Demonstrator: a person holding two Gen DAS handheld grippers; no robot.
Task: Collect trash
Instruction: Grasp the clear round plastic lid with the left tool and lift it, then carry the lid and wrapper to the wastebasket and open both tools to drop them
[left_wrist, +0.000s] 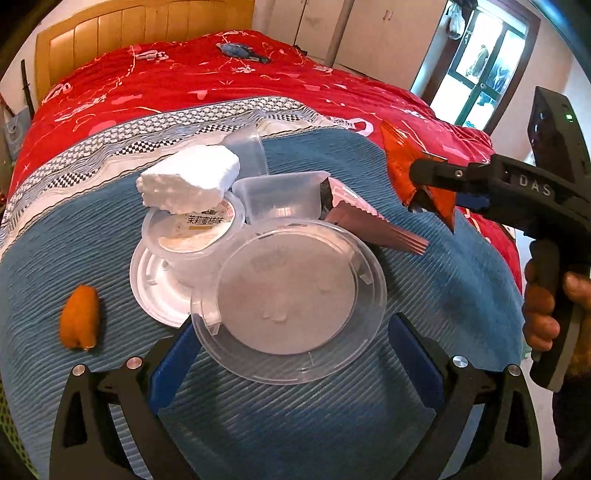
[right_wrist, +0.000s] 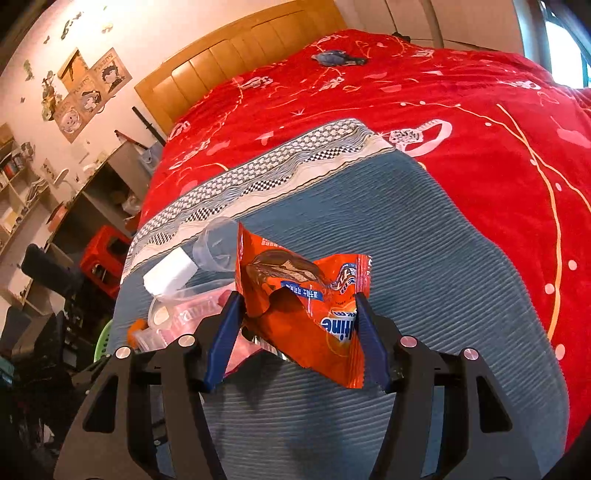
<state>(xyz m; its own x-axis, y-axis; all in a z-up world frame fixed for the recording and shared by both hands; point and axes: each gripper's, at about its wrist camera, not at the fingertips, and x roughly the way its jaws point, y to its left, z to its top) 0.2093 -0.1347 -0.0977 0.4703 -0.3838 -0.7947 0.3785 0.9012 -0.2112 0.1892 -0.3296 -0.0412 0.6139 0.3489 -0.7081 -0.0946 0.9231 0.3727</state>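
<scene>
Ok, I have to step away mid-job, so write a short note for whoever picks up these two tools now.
Right tool: shut on the orange wrapper, lifted off the blue blanket.
Left tool: open, straddling the clear round lid, not gripping.
Still lying there: foam block on the labelled cup, clear tub, pink wrapper, orange peel.
No bin in view; nothing visibly binned.

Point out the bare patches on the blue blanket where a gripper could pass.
Free: the blue blanket right of the clear round lid, and the strip below it. Also between the orange peel and the lid. Crowded: the pile around the foam block and cup.
</scene>
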